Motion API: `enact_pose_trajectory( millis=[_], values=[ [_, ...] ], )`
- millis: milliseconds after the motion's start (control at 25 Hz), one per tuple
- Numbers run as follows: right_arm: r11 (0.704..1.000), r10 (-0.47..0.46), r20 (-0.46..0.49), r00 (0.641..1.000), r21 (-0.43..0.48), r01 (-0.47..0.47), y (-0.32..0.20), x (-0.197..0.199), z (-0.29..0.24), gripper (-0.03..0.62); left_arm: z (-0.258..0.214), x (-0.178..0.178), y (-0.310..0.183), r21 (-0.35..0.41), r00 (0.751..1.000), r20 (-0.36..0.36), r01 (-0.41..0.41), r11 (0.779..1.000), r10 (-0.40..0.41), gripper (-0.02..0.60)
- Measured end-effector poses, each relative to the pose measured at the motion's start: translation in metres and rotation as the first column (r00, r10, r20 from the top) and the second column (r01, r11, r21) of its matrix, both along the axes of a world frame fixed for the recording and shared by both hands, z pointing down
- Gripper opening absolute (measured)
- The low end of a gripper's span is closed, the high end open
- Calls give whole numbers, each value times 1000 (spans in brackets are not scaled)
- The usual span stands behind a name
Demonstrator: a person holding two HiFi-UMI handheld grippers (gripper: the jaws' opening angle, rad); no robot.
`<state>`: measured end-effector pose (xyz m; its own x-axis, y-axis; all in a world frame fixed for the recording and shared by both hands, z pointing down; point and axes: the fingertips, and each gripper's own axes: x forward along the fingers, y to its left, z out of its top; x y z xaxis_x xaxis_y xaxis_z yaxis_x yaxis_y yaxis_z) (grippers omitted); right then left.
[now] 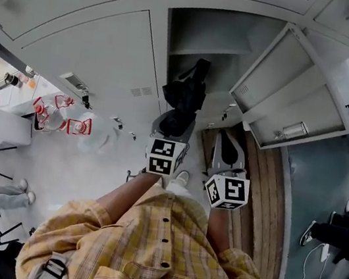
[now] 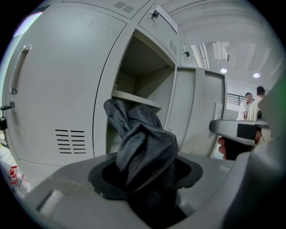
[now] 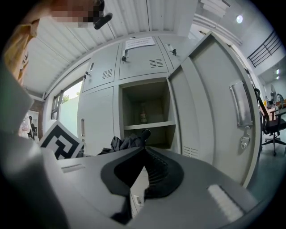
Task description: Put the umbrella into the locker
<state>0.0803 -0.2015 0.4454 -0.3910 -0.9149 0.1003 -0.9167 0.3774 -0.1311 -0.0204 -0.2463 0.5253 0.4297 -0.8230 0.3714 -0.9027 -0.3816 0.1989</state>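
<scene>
The left gripper [image 2: 144, 176] is clamped on the folded black umbrella [image 1: 183, 97]. At its three o'clock, the right gripper [image 3: 144, 153] has its jaws together with nothing between them. The umbrella's free end points to twelve o'clock, just in front of the open locker [image 1: 209, 38]. The locker door [image 1: 295, 97] stands wide open at two o'clock.
</scene>
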Motion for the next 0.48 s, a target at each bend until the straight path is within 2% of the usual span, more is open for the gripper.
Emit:
enact_pose_trajectory(
  millis=[480],
  values=[
    [1000,-6,13,1000,-26,7,-10,13,13,-11,13,10,-53,-23,999,-2,48,999,-48,256]
  ],
)
